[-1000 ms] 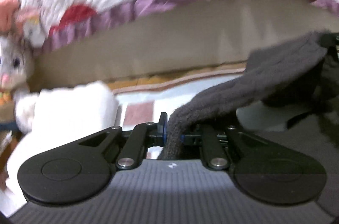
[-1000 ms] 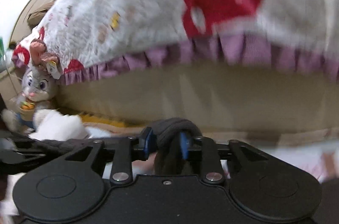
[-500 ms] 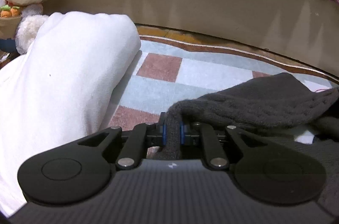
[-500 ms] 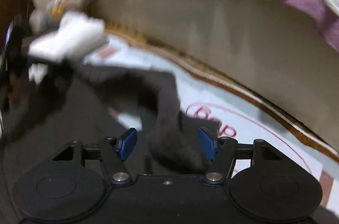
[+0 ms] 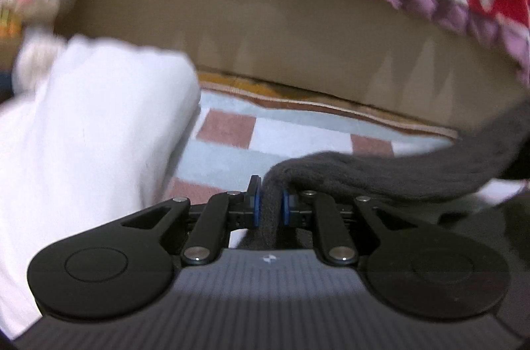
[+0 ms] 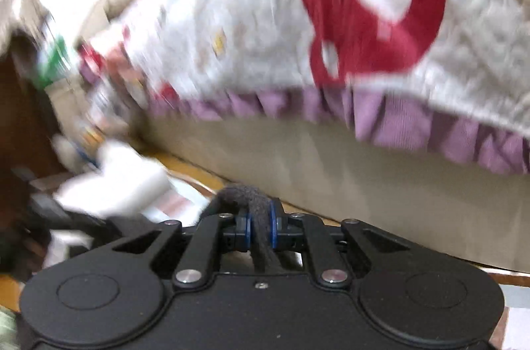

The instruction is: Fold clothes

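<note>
Clearly the main risk is a slip: both grips are narrow pinches on thick, fuzzy cloth, and a sharp tug from either hand could pull the edge free — or bunch the fold crooked. The right grip looks the weaker, I'd judge, since its jaws have just been closing onto the fabric and hold only a small hump of it.

The left gripper [image 5: 271,208] is clamped on the grey garment [image 5: 407,174], a fold squeezed between its blue pads [image 5: 254,206]. From there the cloth runs off to the right, lifted clear of the checked rug [image 5: 228,131]. The right gripper [image 6: 260,229] is also clamped on the garment [image 6: 246,196], which bulges just above its pads. A white bundle [image 5: 89,131] lies on the rug just left of the left gripper — near enough to snag a loose hem.
</note>
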`<control>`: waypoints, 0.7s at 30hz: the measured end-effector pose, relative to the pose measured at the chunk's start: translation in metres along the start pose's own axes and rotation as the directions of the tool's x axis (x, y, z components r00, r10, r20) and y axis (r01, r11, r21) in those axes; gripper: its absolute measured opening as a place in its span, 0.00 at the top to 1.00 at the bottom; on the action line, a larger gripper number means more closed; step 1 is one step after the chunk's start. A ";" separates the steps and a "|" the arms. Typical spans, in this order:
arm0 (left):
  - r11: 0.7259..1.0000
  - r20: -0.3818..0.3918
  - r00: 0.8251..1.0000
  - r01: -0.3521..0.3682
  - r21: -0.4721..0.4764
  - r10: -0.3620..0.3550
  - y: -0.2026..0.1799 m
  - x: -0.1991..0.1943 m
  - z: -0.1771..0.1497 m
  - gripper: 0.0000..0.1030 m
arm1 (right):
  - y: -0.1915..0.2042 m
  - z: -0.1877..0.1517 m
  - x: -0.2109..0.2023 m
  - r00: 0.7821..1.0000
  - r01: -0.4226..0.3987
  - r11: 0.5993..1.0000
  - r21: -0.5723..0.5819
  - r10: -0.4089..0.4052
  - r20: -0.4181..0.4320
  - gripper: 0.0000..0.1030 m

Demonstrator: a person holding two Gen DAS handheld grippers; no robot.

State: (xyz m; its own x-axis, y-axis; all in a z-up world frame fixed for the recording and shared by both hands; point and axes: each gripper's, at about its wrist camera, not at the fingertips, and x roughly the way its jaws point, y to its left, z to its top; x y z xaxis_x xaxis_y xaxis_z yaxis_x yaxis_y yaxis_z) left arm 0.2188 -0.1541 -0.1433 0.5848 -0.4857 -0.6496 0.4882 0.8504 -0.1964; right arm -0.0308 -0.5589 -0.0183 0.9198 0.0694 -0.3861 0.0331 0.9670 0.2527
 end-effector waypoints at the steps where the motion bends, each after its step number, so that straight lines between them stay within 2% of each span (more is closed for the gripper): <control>1: 0.999 -0.011 1.000 0.016 -0.052 -0.016 0.007 0.002 -0.001 0.87 | -0.001 0.007 -0.012 1.000 -0.013 1.000 0.007 0.013 0.012 0.89; 3: 0.993 -0.016 0.999 0.038 -0.112 -0.040 0.014 0.004 -0.003 0.85 | -0.009 0.013 -0.026 1.000 -0.017 0.999 0.034 0.017 0.004 0.89; 5: 0.990 -0.015 0.998 0.051 -0.129 -0.053 0.014 0.008 -0.004 0.83 | -0.020 0.012 -0.025 0.999 0.005 0.997 0.073 -0.003 -0.035 0.89; 7: 0.994 -0.030 0.999 0.042 -0.099 -0.045 0.006 0.013 -0.004 0.83 | -0.035 0.003 -0.007 0.993 0.085 0.990 0.115 -0.076 -0.086 0.89; 8: 0.996 -0.042 0.998 0.035 -0.079 -0.039 0.000 0.017 -0.004 0.83 | -0.042 -0.005 0.006 0.983 0.164 0.981 0.107 -0.154 -0.099 0.89; 10: 0.999 -0.066 0.997 0.025 -0.043 -0.028 -0.010 0.026 -0.003 0.81 | -0.056 -0.023 0.033 0.939 0.335 0.940 0.062 -0.327 -0.107 0.87; 12: 1.000 -0.088 0.996 0.012 -0.009 -0.013 -0.020 0.037 -0.002 0.81 | -0.073 -0.041 0.053 0.890 0.454 0.889 0.068 -0.449 -0.075 0.86; 13: 1.000 -0.092 0.996 -0.012 0.023 0.014 -0.025 0.043 0.001 0.81 | -0.083 -0.048 0.061 0.871 0.492 0.864 0.109 -0.486 -0.076 0.86; 14: 0.997 -0.087 0.995 -0.040 0.071 0.046 -0.031 0.049 0.004 0.84 | -0.092 -0.052 0.064 0.865 0.501 0.850 0.163 -0.494 -0.085 0.86; 16: 0.982 -0.058 0.993 -0.090 0.165 0.100 -0.041 0.056 0.009 0.88 | -0.103 -0.057 0.063 0.868 0.494 0.837 0.234 -0.488 -0.089 0.86; 19: 0.952 -0.031 0.987 -0.140 0.274 0.155 -0.055 0.060 0.013 0.88 | -0.097 -0.053 0.064 0.850 0.526 0.838 0.145 -0.511 -0.125 0.81; 21: 0.944 -0.014 0.984 -0.166 0.286 0.177 -0.059 0.059 0.010 0.85 | -0.094 -0.051 0.065 0.847 0.527 0.841 0.122 -0.507 -0.161 0.63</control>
State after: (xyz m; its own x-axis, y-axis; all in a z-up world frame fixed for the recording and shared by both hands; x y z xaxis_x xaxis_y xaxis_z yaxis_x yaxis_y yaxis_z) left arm 0.2313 -0.2346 -0.1626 0.6530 -0.3245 -0.6843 0.5488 0.8254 0.1323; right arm 0.0063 -0.6325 -0.1123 0.6991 -0.3920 -0.5980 0.5599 0.8202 0.1169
